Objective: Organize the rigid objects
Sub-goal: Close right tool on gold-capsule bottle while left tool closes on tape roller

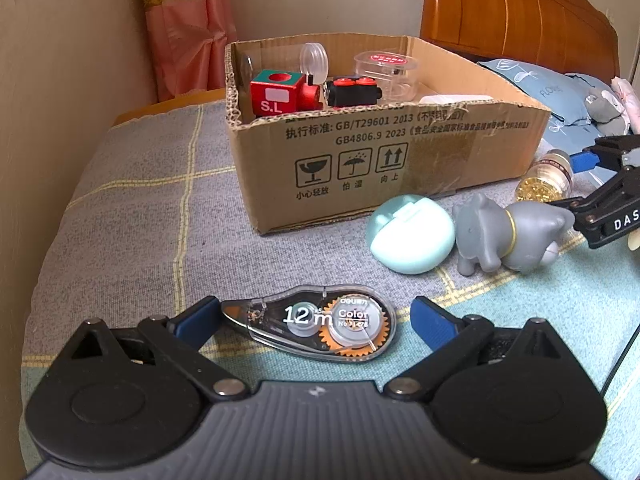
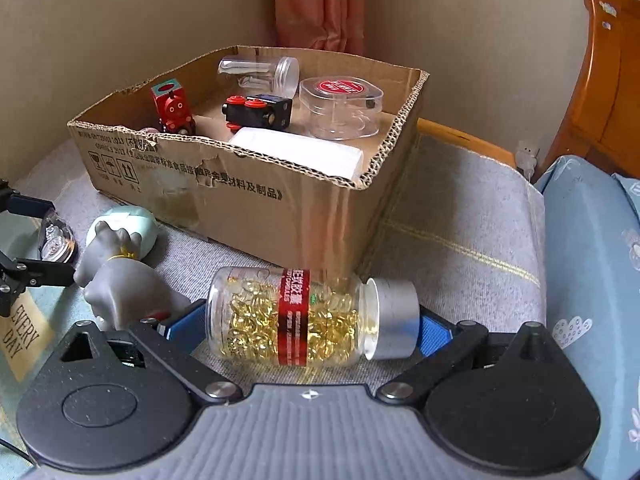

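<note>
The left claw (image 1: 316,320) stands wide open around the correction tape (image 1: 316,326), which lies flat on the bed in front of the cardboard box (image 1: 384,156), gripping nothing yet. The right claw (image 2: 308,322) brackets the capsule bottle (image 2: 308,314), lying on its side near the box's corner; whether its pads touch is unclear. Each should close squarely, then lift clear of the box wall before releasing inside.

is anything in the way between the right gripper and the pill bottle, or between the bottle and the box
Nothing visible blocks either. The pill bottle lies on its side between the open jaws of the right gripper. The cardboard box sits just beyond it, open-topped; only the box's near wall has to be lifted over.
</note>
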{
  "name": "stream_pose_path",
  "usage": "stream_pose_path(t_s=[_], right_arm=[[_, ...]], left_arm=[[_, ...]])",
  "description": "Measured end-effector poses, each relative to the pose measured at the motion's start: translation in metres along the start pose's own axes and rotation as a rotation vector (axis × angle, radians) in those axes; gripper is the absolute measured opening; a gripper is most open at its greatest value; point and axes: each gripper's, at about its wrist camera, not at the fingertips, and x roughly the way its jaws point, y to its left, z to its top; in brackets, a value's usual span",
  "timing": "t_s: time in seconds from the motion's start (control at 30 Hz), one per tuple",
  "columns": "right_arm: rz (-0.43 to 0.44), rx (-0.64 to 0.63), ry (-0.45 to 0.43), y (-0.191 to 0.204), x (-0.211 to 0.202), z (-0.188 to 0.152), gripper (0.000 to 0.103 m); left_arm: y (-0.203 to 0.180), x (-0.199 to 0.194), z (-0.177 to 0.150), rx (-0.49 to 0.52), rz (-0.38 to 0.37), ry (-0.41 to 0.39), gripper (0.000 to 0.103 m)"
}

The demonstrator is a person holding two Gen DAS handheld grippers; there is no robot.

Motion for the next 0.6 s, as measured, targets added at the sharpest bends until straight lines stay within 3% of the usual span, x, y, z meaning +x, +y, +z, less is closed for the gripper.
stream_pose_path(t_s=[0.27,0.43,0.6], right_arm=[[-0.011,0.016,0.009,0.0004,-0.0009,0.0023,0.096],[-0.009,0.021,0.022,0.0006,-0.0014,0.0018,0.096],[-0.002,0.026,0.03,0.0015,-0.0048,-0.0002,0.096]], left_arm=[[-0.0008,0.0004,0.001,-0.002,0.001,0.009,0.1],[-0.0038,-0.0034,0.0019,0.016,-0.017,0.009,0.089],[-0.0056,-0.0049,0.0022,0.024,-0.024,0.021,0.089]])
